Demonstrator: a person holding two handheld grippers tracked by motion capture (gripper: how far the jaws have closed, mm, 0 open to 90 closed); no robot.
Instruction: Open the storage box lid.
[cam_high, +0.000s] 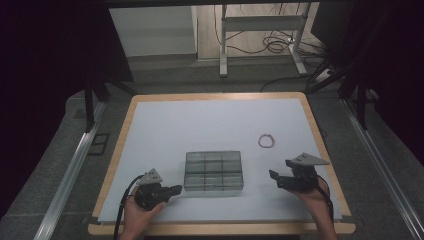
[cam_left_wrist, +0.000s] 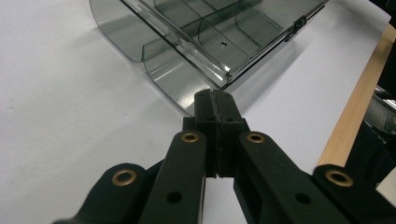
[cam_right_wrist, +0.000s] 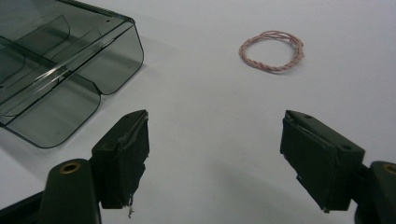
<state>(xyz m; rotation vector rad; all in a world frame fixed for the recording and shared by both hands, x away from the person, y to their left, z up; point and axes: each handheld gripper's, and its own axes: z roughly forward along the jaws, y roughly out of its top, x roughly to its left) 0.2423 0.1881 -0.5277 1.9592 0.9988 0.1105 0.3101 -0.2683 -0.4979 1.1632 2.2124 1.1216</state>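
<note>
Apparently approaching: left gripper (cam_high: 176, 189) shut empty beside the lower-centre organizer box (cam_high: 214, 171), right gripper (cam_high: 274, 178) wide open, coiled cord (cam_high: 266, 141) upper right probably next.

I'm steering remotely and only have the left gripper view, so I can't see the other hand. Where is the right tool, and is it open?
Observer: The right tool sits to the right of the clear compartment box, with its jaws wide apart and nothing between them.
Operator: Anything else on the table that I'm missing?
Observer: Yes, a small pink twisted cord loop lies on the white table cover, beyond the right tool and apart from the box.
Operator: How close is my left tool to the box from above?
Observer: In the high view, the left tool points at the box's near left corner, jaws shut, just short of it; whether it touches, I cannot tell.
</note>
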